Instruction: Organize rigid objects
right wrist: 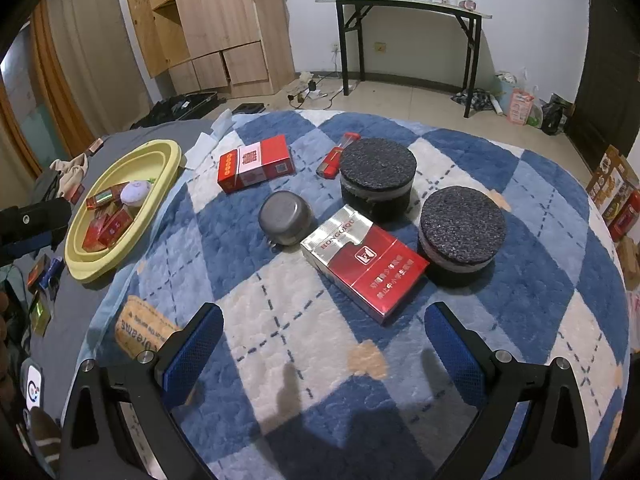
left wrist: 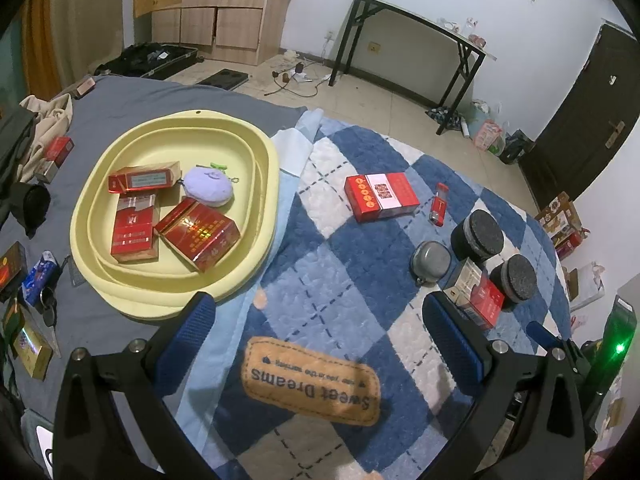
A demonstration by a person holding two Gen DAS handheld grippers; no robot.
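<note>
Right wrist view, nearest first: the right gripper [right wrist: 324, 344] hangs over the checked quilt [right wrist: 280, 360] with its blue pads spread wide and nothing between them. Just ahead lies a red and silver pack [right wrist: 362, 264], flat on the quilt, its far end near one of two black foam-topped jars [right wrist: 460, 236]. A small grey metal cup [right wrist: 285, 218], upturned, sits just beside the pack. Beyond are the second jar [right wrist: 378, 176], a red lighter [right wrist: 332, 162] and a red and white box [right wrist: 256, 164].

Left wrist view: the left gripper [left wrist: 320, 340] is likewise wide open and empty, poised above the quilt's sewn label [left wrist: 312, 380]. To its left, the yellow tub [left wrist: 100, 272] already holds three red boxes and a soft purple pouch [left wrist: 209, 186].

Assessment: the red and silver pack is judged light, stiff cardboard under slick film. It should be taken across its two long sides near the middle; a hard squeeze may dent it, and the film may slip.

Limits of observation: the print on the boxes is mostly unreadable. Small items on the grey sheet [left wrist: 120, 96] at the left edge are cut off or distorted. The jars' contents cannot be determined.
</note>
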